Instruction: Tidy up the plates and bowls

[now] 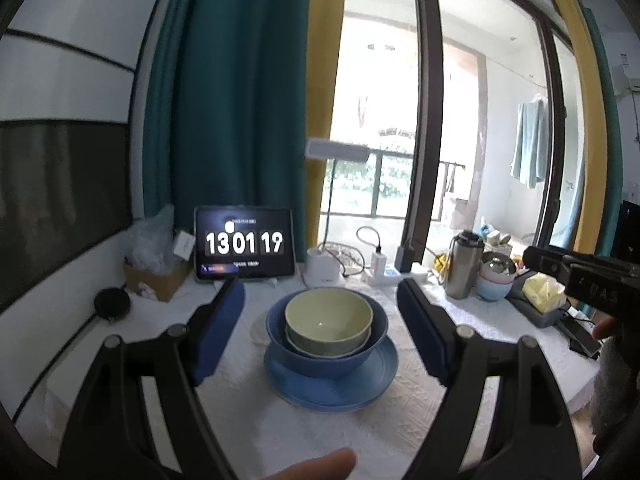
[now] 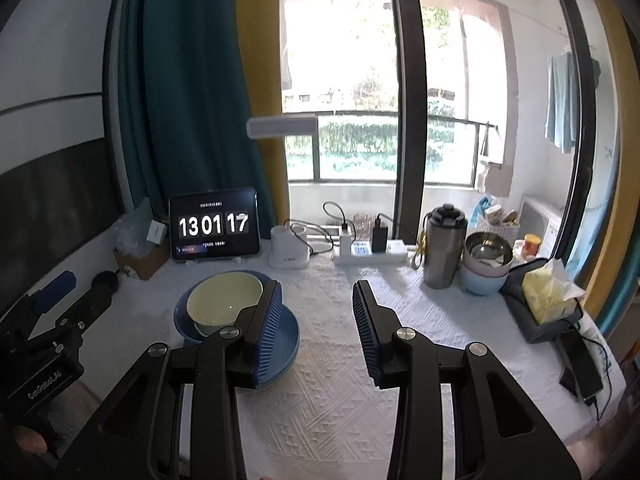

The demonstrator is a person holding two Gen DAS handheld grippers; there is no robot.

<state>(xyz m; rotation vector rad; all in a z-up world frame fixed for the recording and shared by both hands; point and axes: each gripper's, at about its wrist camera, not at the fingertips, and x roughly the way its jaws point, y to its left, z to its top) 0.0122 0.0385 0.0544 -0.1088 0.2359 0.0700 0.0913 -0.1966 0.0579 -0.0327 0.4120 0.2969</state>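
Observation:
On the white tablecloth, a pale green bowl (image 1: 329, 320) is nested in a dark blue bowl (image 1: 328, 356), which stands on a blue plate (image 1: 332, 388). A grey rim shows between the two bowls. My left gripper (image 1: 320, 286) hovers in front of this stack, open wide, with nothing held. In the right wrist view the same green bowl (image 2: 224, 300) and blue plate (image 2: 286, 336) lie to the left, partly behind one finger. My right gripper (image 2: 318, 286) is open over bare cloth, with nothing between its pads. The left gripper (image 2: 78, 294) shows at the far left.
Along the window stand a tablet clock (image 1: 244, 244), a white lamp base (image 1: 322, 274), a power strip (image 2: 372, 256), a steel bottle (image 2: 444, 248) and more stacked bowls (image 2: 486, 268). A tissue box (image 2: 548, 300) and a phone (image 2: 580, 368) are at right, a cardboard box (image 1: 156, 280) at left.

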